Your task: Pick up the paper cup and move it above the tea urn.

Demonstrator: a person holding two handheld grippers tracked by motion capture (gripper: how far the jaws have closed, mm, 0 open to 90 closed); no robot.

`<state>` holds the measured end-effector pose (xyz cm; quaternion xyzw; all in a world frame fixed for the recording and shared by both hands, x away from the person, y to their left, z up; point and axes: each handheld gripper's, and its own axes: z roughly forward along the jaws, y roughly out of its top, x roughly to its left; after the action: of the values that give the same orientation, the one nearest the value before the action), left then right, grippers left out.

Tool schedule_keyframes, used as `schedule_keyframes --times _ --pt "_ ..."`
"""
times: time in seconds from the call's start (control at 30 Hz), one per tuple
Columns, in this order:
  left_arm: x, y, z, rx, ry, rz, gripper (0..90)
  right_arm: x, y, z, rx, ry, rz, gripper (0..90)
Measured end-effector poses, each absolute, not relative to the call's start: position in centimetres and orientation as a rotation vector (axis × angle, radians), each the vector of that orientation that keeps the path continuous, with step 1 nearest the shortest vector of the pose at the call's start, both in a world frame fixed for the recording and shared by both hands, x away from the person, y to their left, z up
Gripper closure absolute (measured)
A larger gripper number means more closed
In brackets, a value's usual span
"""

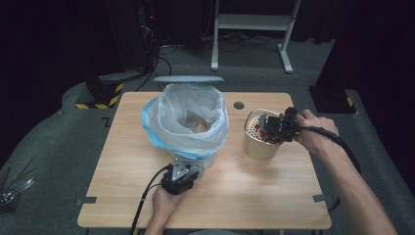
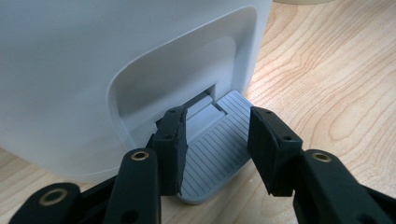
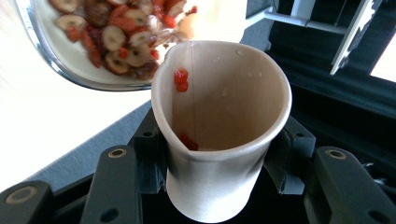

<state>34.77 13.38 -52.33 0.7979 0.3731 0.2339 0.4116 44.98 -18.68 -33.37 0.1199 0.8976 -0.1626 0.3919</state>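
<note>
The right gripper (image 3: pixel 219 158) clamps a squeezed beige paper cup (image 3: pixel 222 130), tilted mouth-first over the cream perforated strainer (image 1: pixel 262 142). The left gripper (image 2: pixel 219 144), part-closed, straddles the white bin's grey ribbed pedal (image 2: pixel 217 158).

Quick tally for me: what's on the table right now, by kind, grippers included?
Pedal bin with plastic liner: 1
Perforated beige container holding red and brown food bits: 1
Paper cup: 1
Grippers, left gripper and right gripper: 2
Total: 5
</note>
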Motion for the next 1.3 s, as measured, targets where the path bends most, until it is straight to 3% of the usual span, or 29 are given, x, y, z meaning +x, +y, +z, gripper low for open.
schedule_keyframes --times 0.67,1.3 --pt "34.8 13.4 -52.3 2.008 0.939 0.589 57.3 44.6 -20.1 -34.0 0.353 2.323 -0.330 47.8" --pt "34.8 13.4 -52.3 2.009 0.939 0.587 57.2 42.9 -24.4 -33.8 0.721 2.365 0.237 46.2"
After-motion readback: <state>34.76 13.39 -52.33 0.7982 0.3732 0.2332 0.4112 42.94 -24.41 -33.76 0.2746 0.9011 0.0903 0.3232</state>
